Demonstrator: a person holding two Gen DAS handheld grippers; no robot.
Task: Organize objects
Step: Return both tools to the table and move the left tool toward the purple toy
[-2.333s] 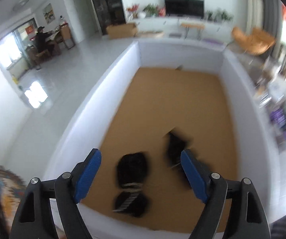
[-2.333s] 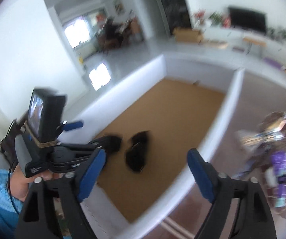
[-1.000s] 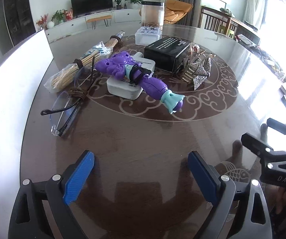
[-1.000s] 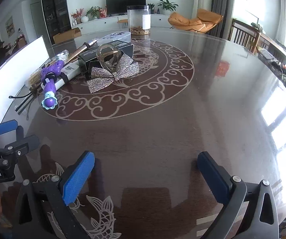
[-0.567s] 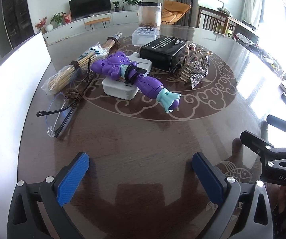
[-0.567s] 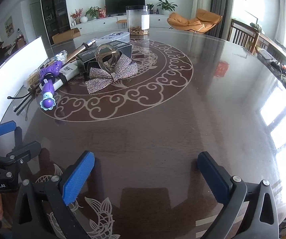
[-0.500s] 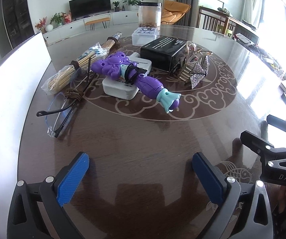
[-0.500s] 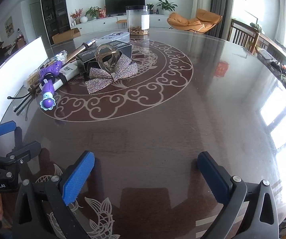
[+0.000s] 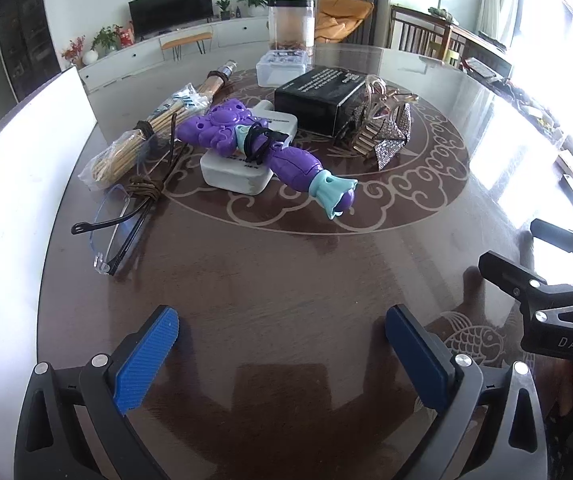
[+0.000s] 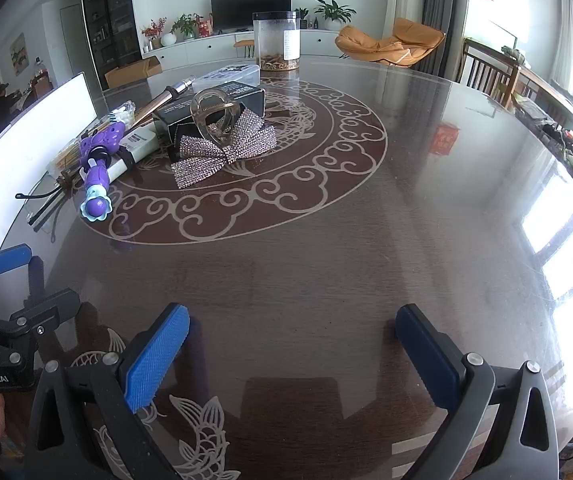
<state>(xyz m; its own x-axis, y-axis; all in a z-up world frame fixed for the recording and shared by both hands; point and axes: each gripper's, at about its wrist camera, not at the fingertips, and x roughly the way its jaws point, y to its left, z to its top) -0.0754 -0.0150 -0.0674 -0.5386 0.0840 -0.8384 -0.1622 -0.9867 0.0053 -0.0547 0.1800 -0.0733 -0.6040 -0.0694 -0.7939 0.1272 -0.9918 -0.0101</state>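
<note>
On the worktop (image 9: 286,280), left to right: thin glasses (image 9: 120,216), fragile, best lifted by the frame; a light, stiff purple toy (image 9: 262,148) lying across a white box (image 9: 234,170). Both left gripper (image 9: 282,344) and right gripper (image 10: 292,344) have empty jaws spread wide.

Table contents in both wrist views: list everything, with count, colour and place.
toy: one, purple and teal, lying across the white box
white box: one, under the toy
black box: one, behind the toy
bow: one, sparkly silver, before the black box
hair claw: one, clear, on the bow
glasses: one, left edge
sticks: one bagged bundle, tan, left
jar: one, clear, far side
left gripper: open, empty
right gripper: open, empty
</note>
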